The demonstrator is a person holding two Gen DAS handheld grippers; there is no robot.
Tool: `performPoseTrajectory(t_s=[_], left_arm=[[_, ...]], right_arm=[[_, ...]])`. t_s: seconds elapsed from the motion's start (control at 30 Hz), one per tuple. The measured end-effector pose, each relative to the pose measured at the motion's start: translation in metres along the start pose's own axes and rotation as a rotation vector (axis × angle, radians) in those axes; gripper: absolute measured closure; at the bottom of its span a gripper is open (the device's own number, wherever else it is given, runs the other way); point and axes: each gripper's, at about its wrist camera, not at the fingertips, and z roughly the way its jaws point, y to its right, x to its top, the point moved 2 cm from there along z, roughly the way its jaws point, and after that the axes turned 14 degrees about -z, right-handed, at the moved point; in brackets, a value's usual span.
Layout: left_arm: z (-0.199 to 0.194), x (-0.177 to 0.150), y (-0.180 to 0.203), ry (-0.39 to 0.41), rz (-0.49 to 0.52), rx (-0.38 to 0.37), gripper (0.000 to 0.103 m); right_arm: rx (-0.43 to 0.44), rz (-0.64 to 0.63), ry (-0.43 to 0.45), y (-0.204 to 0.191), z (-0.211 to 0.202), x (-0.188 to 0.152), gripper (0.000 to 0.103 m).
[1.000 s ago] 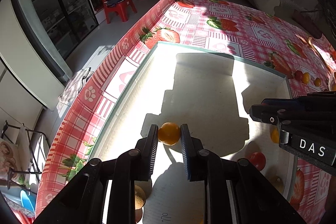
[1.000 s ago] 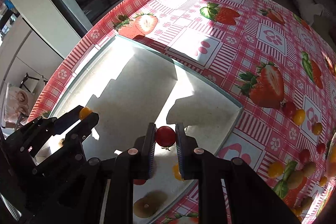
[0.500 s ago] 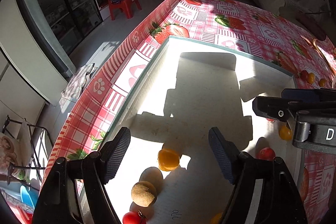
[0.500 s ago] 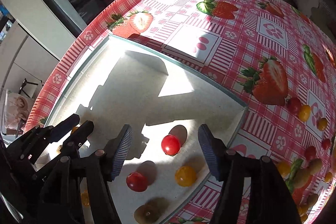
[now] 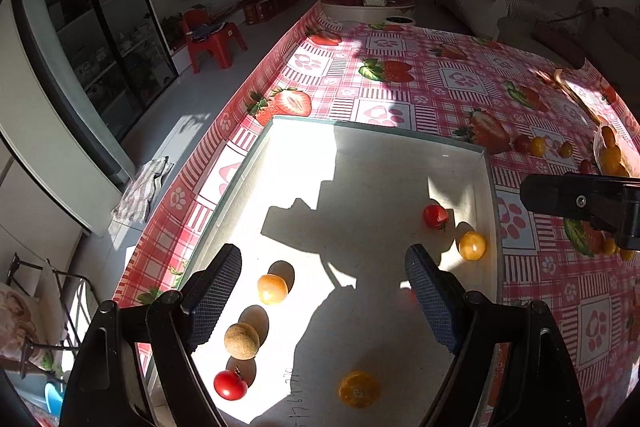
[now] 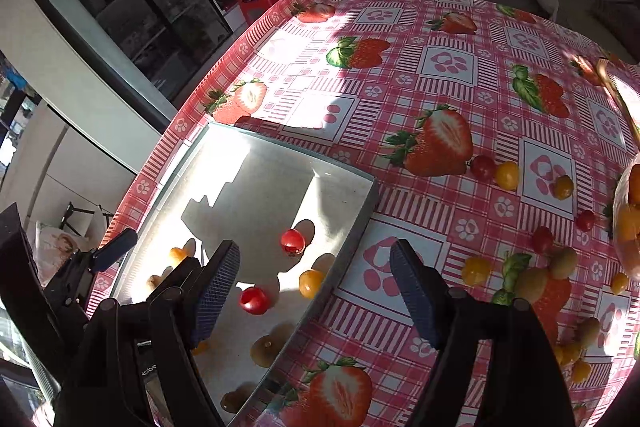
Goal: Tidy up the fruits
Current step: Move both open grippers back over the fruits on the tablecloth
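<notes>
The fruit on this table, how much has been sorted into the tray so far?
Several small fruits lie in the white tray, among them a red tomato. Both tongs, left and right, hold nothing; the right's jaws are opening. Many loose fruits remain on the tablecloth.

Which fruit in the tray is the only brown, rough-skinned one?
The kiwi-like fruit near the tray's left edge, between a yellow tomato and a red tomato.
</notes>
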Motion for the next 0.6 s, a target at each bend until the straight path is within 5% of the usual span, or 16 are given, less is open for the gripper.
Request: performPoseTrajectory(t_s=[0.6], left_arm=[[-0.05,-0.038,0.117,-0.017,0.177,-0.175,0.018]], right_arm=[[-0.183,0.119,-0.051,0.088,-0.069,-0.14,0.022]])
